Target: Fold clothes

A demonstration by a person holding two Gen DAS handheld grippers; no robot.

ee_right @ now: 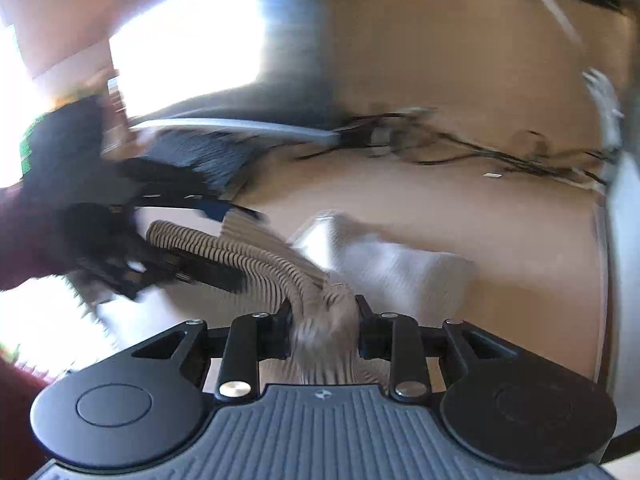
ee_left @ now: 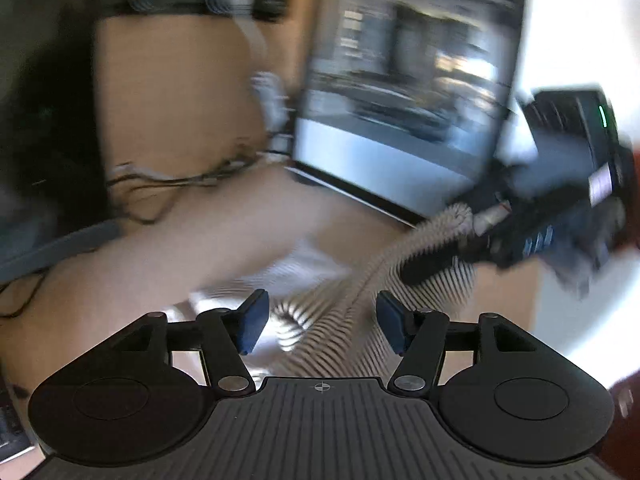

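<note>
Low centre of the right wrist view, the right gripper (ee_right: pixel 324 320) pinches a bunch of the striped garment (ee_right: pixel 256 260); the left gripper (ee_left: pixel 320 322) gapes wide, cloth between but untouched; one-sided hold could let it slump onto the table (ee_left: pixel 180 240); cables (ee_right: pixel 460 148) behind might snag.

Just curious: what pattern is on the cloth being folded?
Thin dark and pale stripes on the striped cloth garment; right wrist view shows it best.

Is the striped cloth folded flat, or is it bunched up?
Bunched up: the beige-and-dark striped fabric cloth hangs twisted like a rope, pinched in the right tool.
</note>
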